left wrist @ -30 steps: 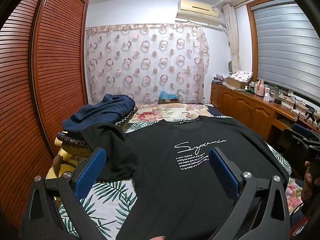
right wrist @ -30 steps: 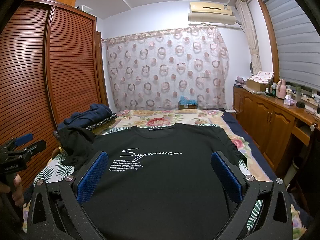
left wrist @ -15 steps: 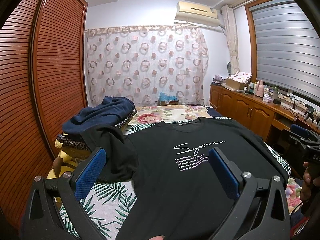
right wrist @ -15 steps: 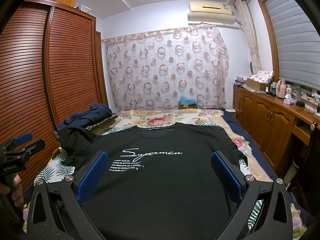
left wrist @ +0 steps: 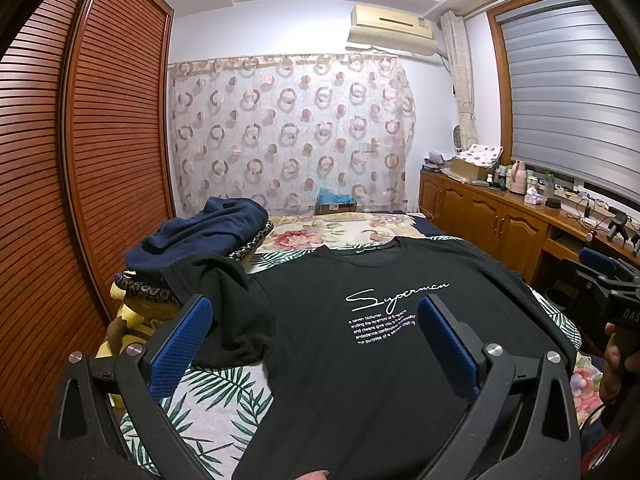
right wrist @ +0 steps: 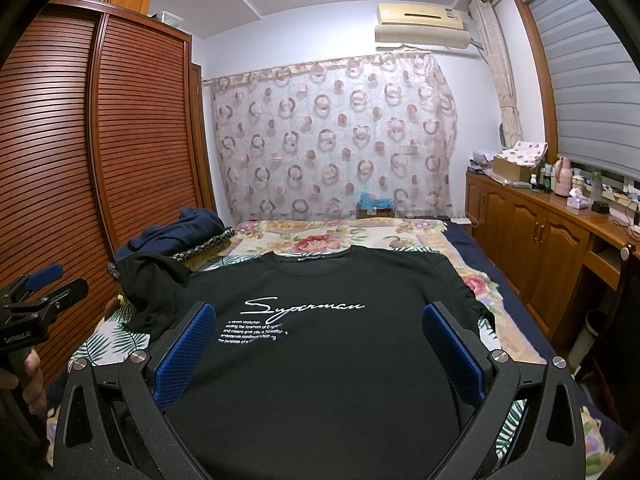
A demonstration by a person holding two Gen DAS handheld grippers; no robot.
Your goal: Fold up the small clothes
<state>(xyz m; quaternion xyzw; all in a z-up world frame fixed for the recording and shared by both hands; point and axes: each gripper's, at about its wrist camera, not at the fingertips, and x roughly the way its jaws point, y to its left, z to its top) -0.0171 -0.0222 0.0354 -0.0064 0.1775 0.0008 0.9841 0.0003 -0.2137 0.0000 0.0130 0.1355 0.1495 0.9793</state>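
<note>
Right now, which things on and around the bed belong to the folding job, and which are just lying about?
Job:
black T-shirt, spread flat
left gripper, open
right gripper, open

Lying about:
navy clothes pile
blue bag
bottles on cabinet

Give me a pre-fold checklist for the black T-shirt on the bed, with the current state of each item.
1. Black T-shirt front up, print readable: ok.
2. Body flat on the bed: ok.
3. Left sleeve flat: not ok, bunched and riding up against the clothes pile.
4. Right sleeve flat: ok as far as visible.
5. Left gripper open and empty: ok.
6. Right gripper open and empty: ok.
</note>
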